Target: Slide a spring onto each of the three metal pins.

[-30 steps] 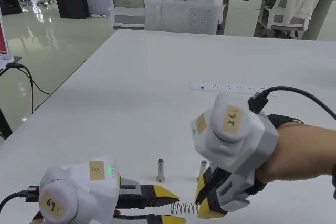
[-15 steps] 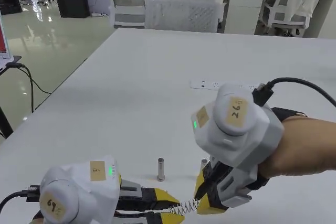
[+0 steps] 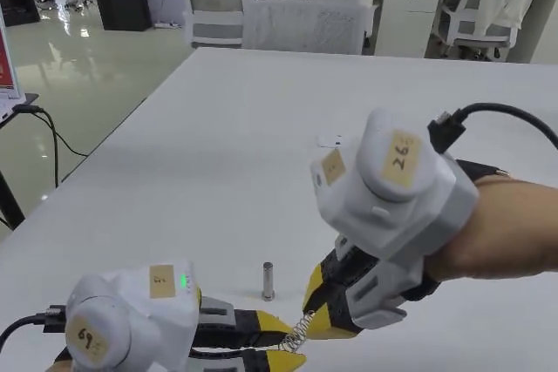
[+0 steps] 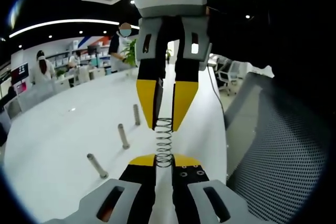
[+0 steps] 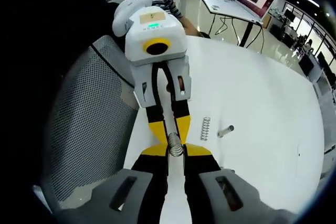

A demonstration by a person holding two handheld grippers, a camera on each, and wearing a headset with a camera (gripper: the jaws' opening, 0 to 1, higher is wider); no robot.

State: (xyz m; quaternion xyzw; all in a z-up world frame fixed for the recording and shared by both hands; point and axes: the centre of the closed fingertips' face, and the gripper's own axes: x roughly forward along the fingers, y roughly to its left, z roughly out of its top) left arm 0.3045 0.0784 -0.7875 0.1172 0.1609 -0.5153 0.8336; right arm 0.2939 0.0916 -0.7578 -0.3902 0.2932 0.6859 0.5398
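Above the white tabletop (image 3: pixel 261 128), a thin coiled steel spring (image 4: pixel 164 142) is clamped at either end by the closed left gripper (image 4: pixel 164 162) and right gripper (image 5: pixel 176 153). All three upright grey metal pins (image 4: pixel 123 136) are seen bare; a second spring (image 5: pixel 205 128) is left lying nearby.

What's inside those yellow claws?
A spring. The left gripper pinches one end and the right gripper pinches the other. The middle coils show bare between them. The very ends of the spring are covered by the yellow jaws.
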